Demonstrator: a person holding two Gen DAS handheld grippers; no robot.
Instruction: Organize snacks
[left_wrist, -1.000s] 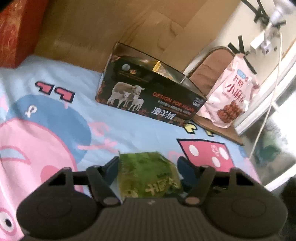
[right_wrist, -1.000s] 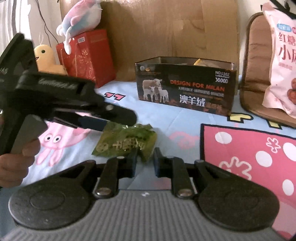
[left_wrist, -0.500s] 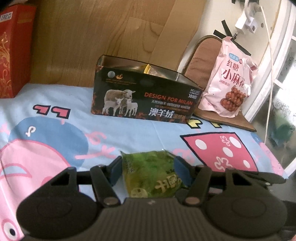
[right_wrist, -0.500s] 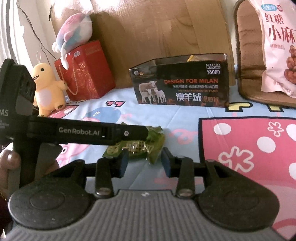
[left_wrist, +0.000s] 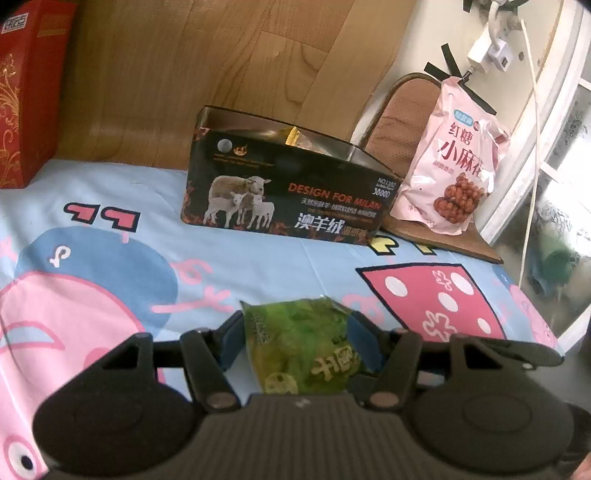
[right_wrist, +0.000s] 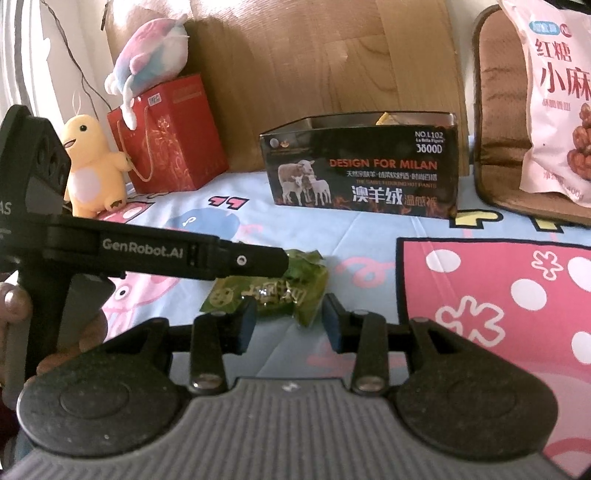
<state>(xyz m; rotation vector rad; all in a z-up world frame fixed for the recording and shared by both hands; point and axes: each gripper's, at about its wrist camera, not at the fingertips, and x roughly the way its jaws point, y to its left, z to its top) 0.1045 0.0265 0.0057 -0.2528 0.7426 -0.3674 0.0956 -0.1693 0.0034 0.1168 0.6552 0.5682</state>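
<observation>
Left claw (left_wrist: 295, 341) has the green packet (left_wrist: 306, 347)
Right claw (right_wrist: 289, 323) just opened, empty; keep it clear, and lift your packet level toward the box (left_wrist: 288, 192).

snack packet (left_wrist: 299, 343) before tin box (left_wrist: 288, 192); snack bag (left_wrist: 454, 173) right, gift bag (right_wrist: 170, 140) left.

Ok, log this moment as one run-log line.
left tool: shut on crinkly green snack packet | right tool: open, empty, jaws just widened | open black sheep-print tin box: behind
</observation>
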